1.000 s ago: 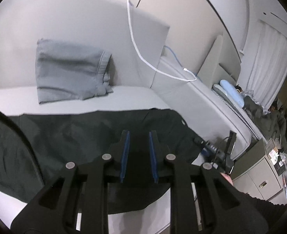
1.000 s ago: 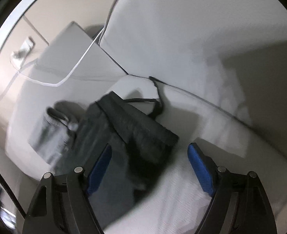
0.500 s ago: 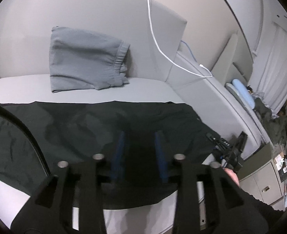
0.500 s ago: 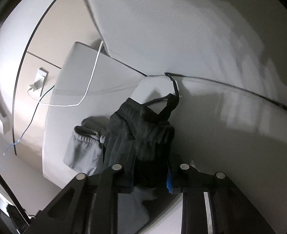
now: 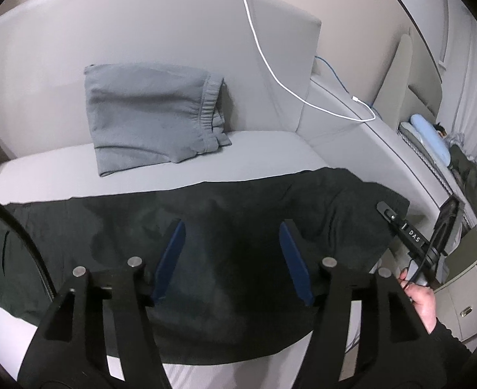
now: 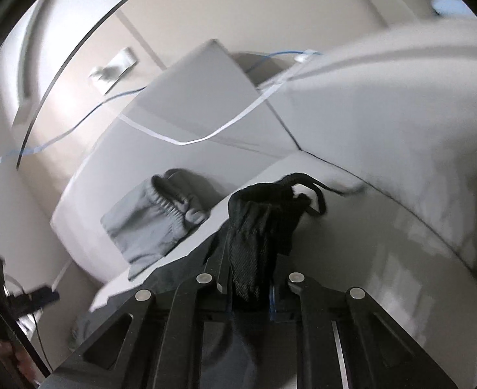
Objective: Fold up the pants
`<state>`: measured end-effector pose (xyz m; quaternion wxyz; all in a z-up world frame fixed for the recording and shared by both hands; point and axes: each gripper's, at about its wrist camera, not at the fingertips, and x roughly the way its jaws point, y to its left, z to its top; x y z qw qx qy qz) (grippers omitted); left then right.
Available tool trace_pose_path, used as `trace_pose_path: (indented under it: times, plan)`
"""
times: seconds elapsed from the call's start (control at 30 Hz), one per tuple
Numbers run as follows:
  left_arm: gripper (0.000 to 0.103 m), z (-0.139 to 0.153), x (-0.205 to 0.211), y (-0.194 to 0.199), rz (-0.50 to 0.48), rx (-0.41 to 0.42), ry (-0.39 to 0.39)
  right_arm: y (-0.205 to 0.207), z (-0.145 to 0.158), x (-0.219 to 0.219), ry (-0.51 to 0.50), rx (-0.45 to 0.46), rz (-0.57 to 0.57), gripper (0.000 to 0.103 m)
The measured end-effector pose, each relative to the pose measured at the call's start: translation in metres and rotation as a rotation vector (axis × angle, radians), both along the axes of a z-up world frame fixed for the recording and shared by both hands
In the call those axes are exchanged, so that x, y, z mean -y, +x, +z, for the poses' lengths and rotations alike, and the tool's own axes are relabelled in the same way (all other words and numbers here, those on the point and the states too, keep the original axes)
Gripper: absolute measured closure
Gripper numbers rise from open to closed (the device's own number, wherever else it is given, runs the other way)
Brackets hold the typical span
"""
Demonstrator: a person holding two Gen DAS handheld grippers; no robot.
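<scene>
My left gripper [image 5: 232, 259] hangs w/ jaws wide apart over the black pants [image 5: 206, 227], spread flat across the grey seat cushion [image 5: 254, 149]. My right gripper [image 6: 250, 295] is clamped on the bunched waistband [image 6: 264, 214], drawstring dangling. Folded grey sweatpants [image 5: 151, 113] lean on the backrest behind.

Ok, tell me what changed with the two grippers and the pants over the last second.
The right gripper, open a second ago, has shut on the black pants at the waistband. The left gripper opened wide above them. The folded grey pants stayed against the backrest.
</scene>
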<state>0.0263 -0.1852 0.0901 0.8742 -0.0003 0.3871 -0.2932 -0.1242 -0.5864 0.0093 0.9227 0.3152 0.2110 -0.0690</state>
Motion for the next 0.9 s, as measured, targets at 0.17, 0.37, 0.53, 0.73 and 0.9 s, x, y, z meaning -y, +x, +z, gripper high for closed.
trace_pose_path:
  times: [0.17,0.37,0.53,0.73,0.9]
  plan:
    - [0.045,0.001,0.036,0.023,-0.085,-0.09,0.016,0.006,0.019,-0.026,-0.103,0.008,0.038,0.089]
    - [0.045,0.004,0.129,0.062,-0.252,-0.328,0.065,-0.003,0.02,-0.046,-0.208,0.018,0.072,0.089]
    - [0.045,0.007,0.217,0.072,-0.331,-0.335,0.216,-0.004,0.023,-0.066,-0.31,0.028,0.114,0.089]
    - [0.045,0.001,0.29,0.085,-0.342,-0.412,0.321,-0.006,0.029,-0.1,-0.46,0.05,0.201,0.089]
    - [0.045,-0.015,0.32,0.082,-0.339,-0.408,0.471,-0.006,0.031,-0.116,-0.526,0.064,0.24,0.089]
